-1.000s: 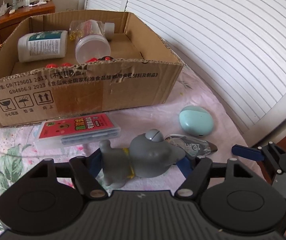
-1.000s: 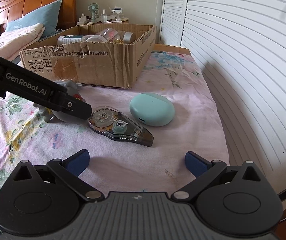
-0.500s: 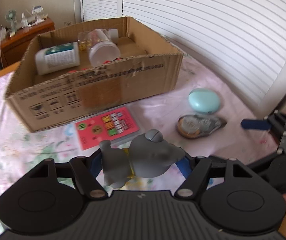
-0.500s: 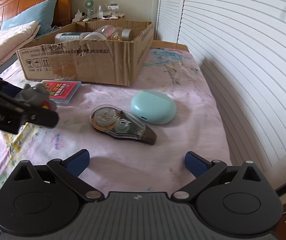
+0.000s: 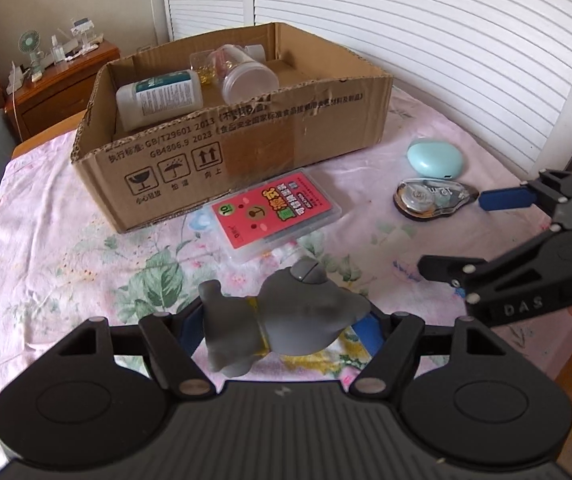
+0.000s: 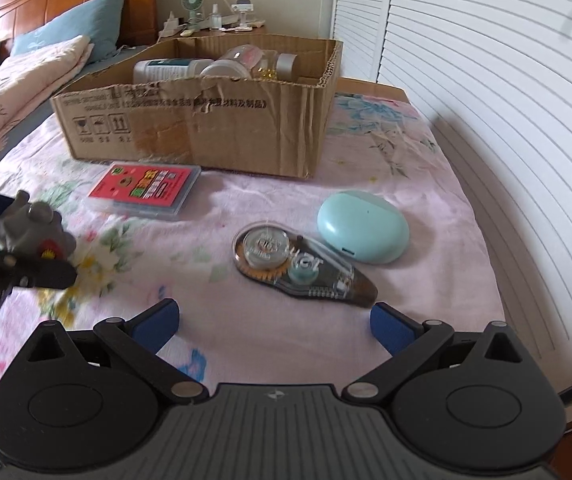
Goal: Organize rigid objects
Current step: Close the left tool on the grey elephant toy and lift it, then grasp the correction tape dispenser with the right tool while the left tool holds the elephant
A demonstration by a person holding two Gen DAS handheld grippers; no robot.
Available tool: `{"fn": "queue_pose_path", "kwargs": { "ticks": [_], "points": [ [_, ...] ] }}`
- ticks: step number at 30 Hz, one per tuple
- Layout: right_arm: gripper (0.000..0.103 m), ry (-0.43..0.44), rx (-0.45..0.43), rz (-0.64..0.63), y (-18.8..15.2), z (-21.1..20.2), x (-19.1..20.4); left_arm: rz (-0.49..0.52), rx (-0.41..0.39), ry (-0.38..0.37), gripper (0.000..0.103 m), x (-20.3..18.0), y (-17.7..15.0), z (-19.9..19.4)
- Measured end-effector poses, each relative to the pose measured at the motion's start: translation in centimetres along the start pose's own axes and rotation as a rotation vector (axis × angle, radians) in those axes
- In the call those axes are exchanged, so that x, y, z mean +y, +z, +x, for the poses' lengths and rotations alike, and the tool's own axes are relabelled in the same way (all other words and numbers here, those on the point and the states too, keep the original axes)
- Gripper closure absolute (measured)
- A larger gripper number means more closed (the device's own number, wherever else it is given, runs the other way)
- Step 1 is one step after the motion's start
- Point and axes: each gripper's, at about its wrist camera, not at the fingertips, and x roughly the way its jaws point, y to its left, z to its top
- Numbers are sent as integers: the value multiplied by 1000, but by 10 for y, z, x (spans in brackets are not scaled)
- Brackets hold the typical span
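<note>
Now that the left gripper [image 5: 282,326] has come up off the flowery pink tabletop [image 5: 66,248], the small grey toy animal [image 5: 282,316] rides between its fingers, squeezed tight from both sides. A second ago it was low on the cloth — now it hangs in the air, with the brown cardboard box [image 5: 246,148] far ahead of the fingers. I think the toy goes in there next.

The right gripper [image 6: 274,322] has its fingers spread wide and holds nothing. Just ahead of them lies the clear tape roller [image 6: 301,266], with the pale green egg-shaped case [image 6: 361,228] beyond — both wait their turn.
</note>
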Motion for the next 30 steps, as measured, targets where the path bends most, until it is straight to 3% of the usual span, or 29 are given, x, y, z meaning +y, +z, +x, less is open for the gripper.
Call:
{"fn": "queue_pose_path", "kwargs": {
  "ticks": [10,20,30],
  "points": [
    [0,2,-19,-1,13,14,0,-22,-22,-23,28,5,3,8],
    [0,-4,-25,4,15,16,-1,-66,-12,-19,17,7,4,21],
    [0,-7,-43,5,12,15,-1,-121,-31,-26,20,9,6,24]
  ]
}}
